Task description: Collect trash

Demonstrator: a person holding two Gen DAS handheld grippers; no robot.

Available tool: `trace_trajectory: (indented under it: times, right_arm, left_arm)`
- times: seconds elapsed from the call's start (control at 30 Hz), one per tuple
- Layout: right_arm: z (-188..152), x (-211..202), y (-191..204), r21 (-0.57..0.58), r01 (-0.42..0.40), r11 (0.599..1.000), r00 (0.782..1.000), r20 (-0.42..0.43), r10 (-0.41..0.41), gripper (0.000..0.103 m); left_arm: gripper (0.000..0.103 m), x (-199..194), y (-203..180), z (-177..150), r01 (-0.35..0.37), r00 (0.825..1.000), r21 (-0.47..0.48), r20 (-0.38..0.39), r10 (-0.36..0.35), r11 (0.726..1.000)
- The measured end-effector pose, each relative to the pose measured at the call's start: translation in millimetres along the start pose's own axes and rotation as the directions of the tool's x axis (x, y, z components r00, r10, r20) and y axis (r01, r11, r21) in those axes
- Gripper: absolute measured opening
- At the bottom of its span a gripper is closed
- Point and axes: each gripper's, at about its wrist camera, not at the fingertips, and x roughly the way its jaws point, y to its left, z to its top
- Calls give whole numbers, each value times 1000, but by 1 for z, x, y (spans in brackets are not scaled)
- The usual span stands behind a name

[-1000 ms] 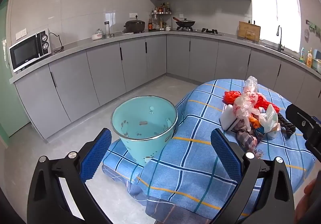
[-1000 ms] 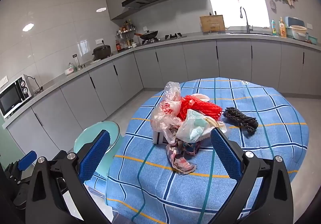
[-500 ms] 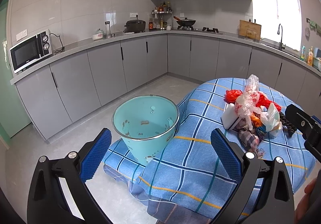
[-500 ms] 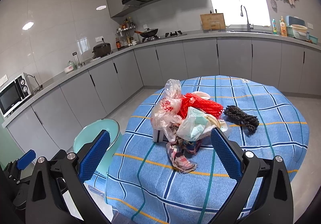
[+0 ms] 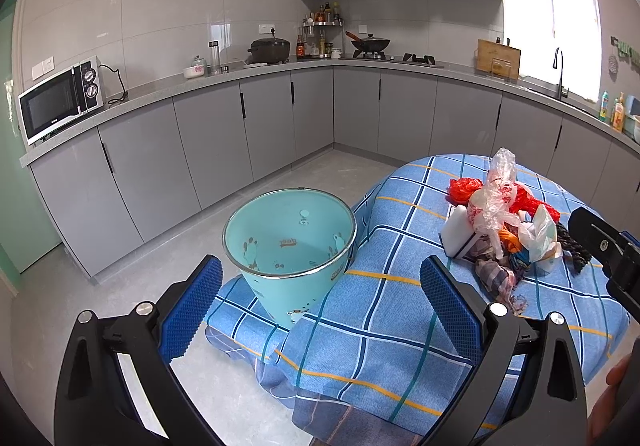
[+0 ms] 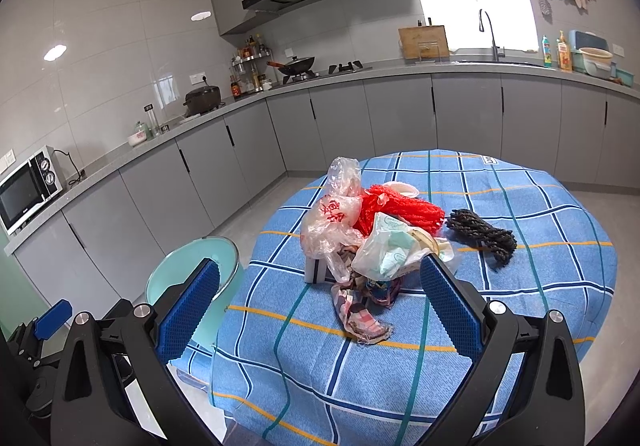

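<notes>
A heap of trash point(image 6: 360, 234) lies bunched near the middle of the counter point(image 6: 540, 286), which is draped in a blue checked cloth: a clear plastic bag with red print point(image 6: 332, 214), a red net point(image 6: 396, 210), a pale wrapper point(image 6: 390, 248), a white block point(image 6: 316, 270), a crumpled rag point(image 6: 360, 314) and, just beside the heap, a dark coil of rope point(image 6: 480, 236). The teal bucket point(image 5: 290, 246) stands open-mouthed on a lower cloth-covered surface at the counter's edge, probably so that each piece can be dropped into it with a short carry. Nothing from the heap appears to be inside it yet, so collecting seems not to have begun. The left gripper point(image 5: 320, 298) hangs above and short of the bucket, fingers spread wide and holding nothing, aimed forward and slightly down. The right gripper point(image 6: 316, 302) is likewise spread and empty, pointed at the heap from the near side of the counter, level with the rag, apart from every item.
</notes>
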Motion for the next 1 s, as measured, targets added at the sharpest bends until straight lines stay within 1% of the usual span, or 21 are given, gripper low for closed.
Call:
trace_trajectory:
  times: [0.1, 0.17, 1.0]
  right_arm:
    - [0, 1, 0, 1, 1, 1000, 1000, 2, -1, 99]
    - [0, 0, 0, 1, 1, 1000, 1000, 3, -1, 99]
    - [-2, -1, 1, 5, -3, 1000, 1000, 1, 3, 99]
  left_arm:
    - [97, 1, 2, 0, 0, 1000, -2, -2, 0, 1000]
    - [97, -1, -6, -1, -3, 1000, 3, 3, 3, 1000]
    - [97, -2, -6, -3, -1, 1000, 3, 3, 1, 1000]
